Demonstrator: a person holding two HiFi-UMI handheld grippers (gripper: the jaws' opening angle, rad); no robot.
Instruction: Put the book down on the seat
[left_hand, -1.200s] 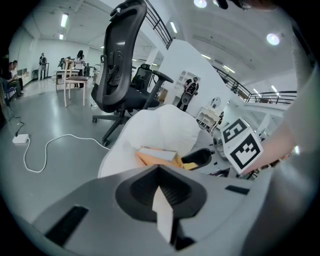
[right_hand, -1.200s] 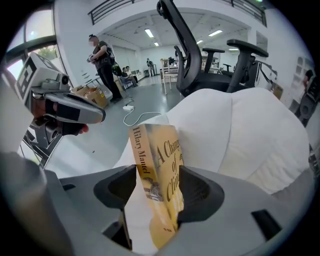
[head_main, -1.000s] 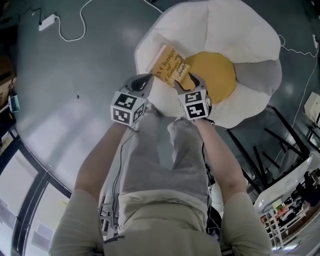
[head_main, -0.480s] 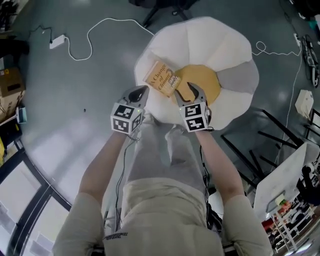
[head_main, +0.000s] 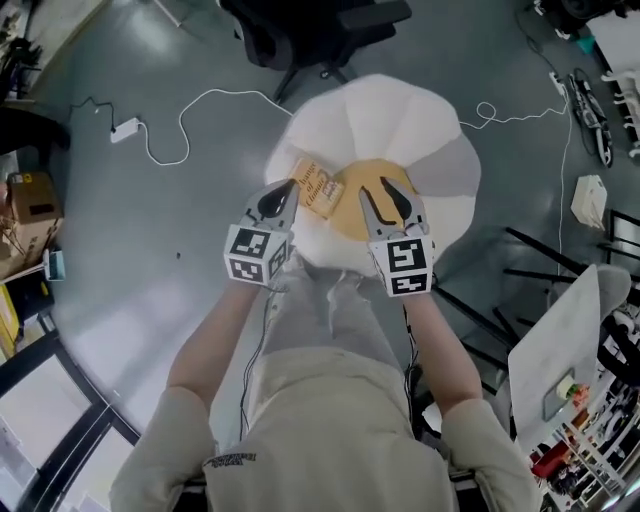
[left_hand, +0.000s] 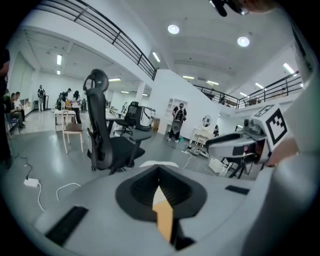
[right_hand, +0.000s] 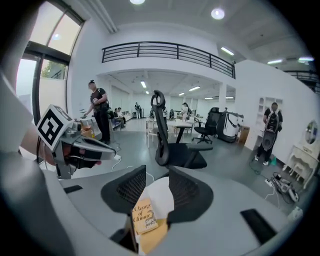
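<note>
Book (head_main: 313, 187) cover-up, long axis diag.

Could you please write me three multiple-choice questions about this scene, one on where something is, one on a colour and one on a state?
1. Where is the book?
A) on the floor by the cable
B) on the seat, at the left edge of its centre
C) on the office chair

2. What colour is the seat's centre?
A) green
B) yellow
C) black

3. What state is the book in?
A) clamped in a gripper
B) standing upright and open
C) lying flat, cover up, held by nothing

Answers:
1 B: the head view shows it lying on the cushion.
2 B: the round middle is yellow.
3 C: the right gripper view shows its cover facing up. The right gripper has closing jaws that do not touch it, and the left gripper is shut on nothing.
</note>
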